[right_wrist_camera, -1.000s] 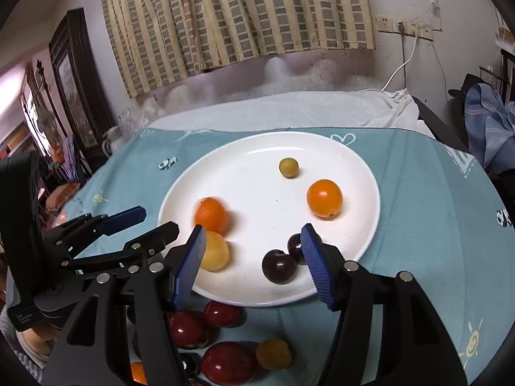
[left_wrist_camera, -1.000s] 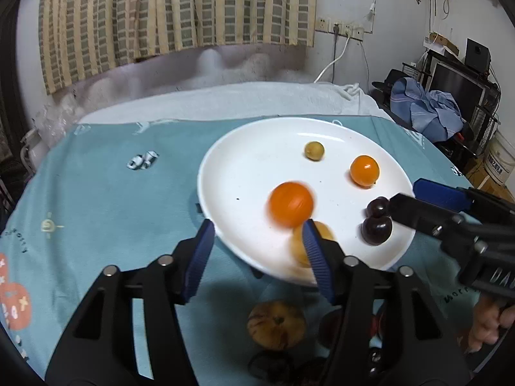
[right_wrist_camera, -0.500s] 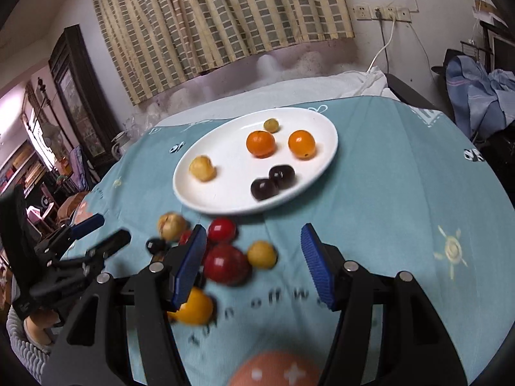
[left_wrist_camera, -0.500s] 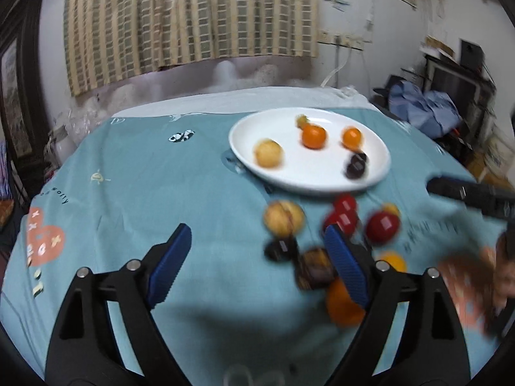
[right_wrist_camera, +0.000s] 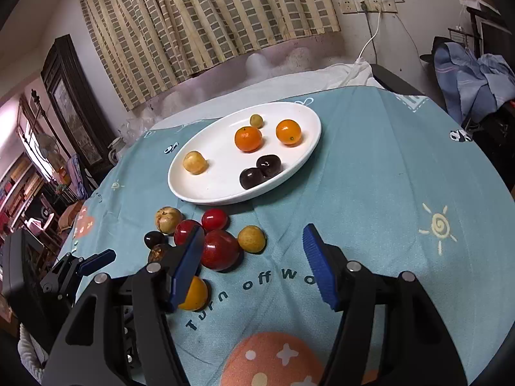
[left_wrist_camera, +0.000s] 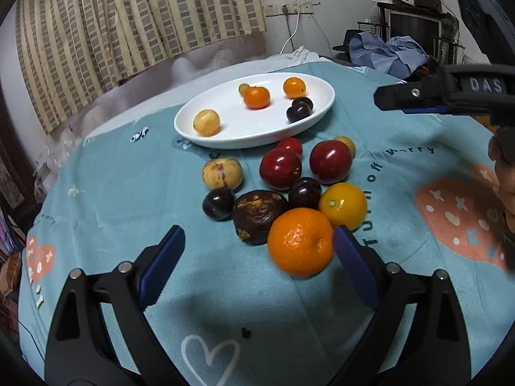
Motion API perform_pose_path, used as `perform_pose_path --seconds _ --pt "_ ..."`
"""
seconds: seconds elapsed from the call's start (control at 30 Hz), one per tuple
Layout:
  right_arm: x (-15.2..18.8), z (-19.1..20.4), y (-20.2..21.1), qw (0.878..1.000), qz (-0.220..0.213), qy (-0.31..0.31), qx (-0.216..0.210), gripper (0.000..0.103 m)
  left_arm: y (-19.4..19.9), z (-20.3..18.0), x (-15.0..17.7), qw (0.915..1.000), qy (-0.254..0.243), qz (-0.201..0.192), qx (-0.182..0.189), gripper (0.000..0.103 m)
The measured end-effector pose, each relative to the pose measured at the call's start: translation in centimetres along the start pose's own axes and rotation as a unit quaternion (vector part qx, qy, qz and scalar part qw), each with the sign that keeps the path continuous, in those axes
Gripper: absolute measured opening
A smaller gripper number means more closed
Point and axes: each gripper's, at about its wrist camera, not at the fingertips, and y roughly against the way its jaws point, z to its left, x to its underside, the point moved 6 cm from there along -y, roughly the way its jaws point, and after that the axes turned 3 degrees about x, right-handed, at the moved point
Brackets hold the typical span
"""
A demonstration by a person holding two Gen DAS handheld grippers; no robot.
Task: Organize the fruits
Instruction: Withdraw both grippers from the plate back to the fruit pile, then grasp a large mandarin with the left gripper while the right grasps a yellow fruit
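Pulled back from over the white plate [left_wrist_camera: 322, 109] toward the loose pile; left gripper [left_wrist_camera: 257, 257] just opened wide, holding nothing, big orange [left_wrist_camera: 300, 241] lying between the pads against the right one. Right gripper [right_wrist_camera: 254, 267] half spread, empty, red plums at 10 o'clock. Six fruits plated at 12 o'clock; roughly ten still on the bench cloth [left_wrist_camera: 128, 193]. Readable: "Turn off Wo" on the cloth, "DAS" on the gripper body.
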Motion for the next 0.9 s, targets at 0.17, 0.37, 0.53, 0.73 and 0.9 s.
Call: perform_pose_path --seconds 0.17,0.37,0.53,0.73,0.9 --pt "0.0 -0.1 0.0 1.0 0.0 0.002 0.005 0.064 1.0 2.3 0.9 0.9995 0.03 0.001 -0.009 0.101" --pt "0.1 0.4 0.1 1.0 0.0 0.011 -0.003 0.064 2.5 4.7 2.6 0.9967 0.081 0.001 -0.008 0.101" --pt "0.4 0.9 -0.2 1.0 0.005 0.026 0.002 0.064 2.9 1.8 2.1 0.9994 0.028 -0.015 0.015 0.101" --pt "0.6 1.1 -0.4 0.999 0.01 0.03 0.003 0.064 0.4 2.0 1.5 0.999 0.04 0.013 0.015 0.091" --pt "0.8 1.3 -0.7 0.999 0.016 0.036 0.004 0.064 -0.9 2.6 1.7 0.996 0.07 0.035 0.044 0.074"
